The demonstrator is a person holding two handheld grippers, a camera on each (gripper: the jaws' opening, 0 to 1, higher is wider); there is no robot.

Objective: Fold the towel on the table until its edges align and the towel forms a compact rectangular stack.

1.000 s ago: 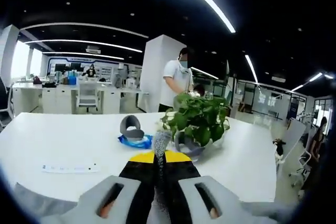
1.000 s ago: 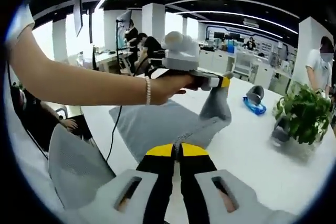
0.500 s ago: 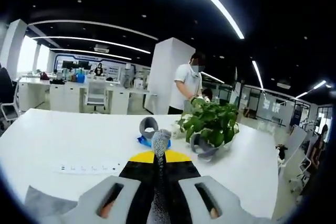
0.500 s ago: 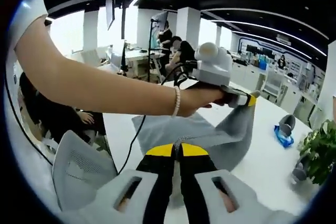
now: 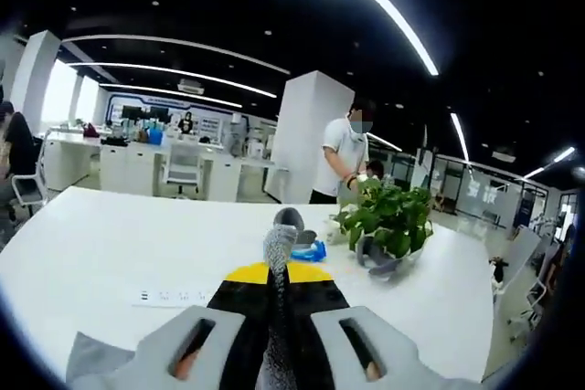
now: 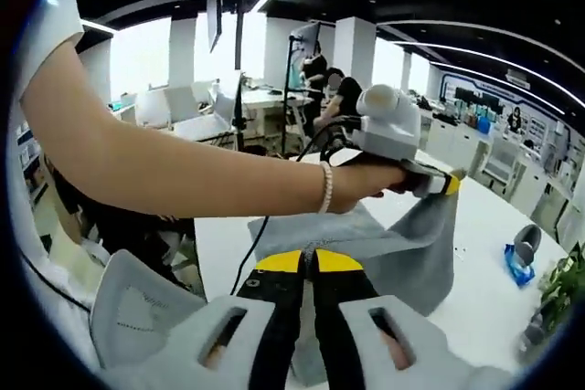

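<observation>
The grey towel (image 6: pixel 393 258) hangs above the white table (image 6: pixel 484 312), held up by two corners. My left gripper (image 5: pixel 281 267) is shut on one corner, and a tuft of grey towel (image 5: pixel 281 237) sticks up between its yellow-tipped jaws. In the right gripper view that same left gripper (image 6: pixel 448 185) comes in from the left on a person's bare arm (image 6: pixel 183 171), pinching the towel's far corner. My right gripper (image 6: pixel 308 262) is shut on the near corner, with cloth draping away from its jaws.
A potted green plant (image 5: pixel 388 221) stands on the table (image 5: pixel 110 253) beside a grey tape roll on a blue holder (image 5: pixel 306 246). A white power strip (image 5: pixel 174 297) lies at the left. A person in white stands behind the plant. A grey chair back (image 6: pixel 137 312) is near.
Both views have swung leftward. The left gripper has carried its towel corner further along, so the plant and tape roll now sit further right and smaller. Both grips hold.
</observation>
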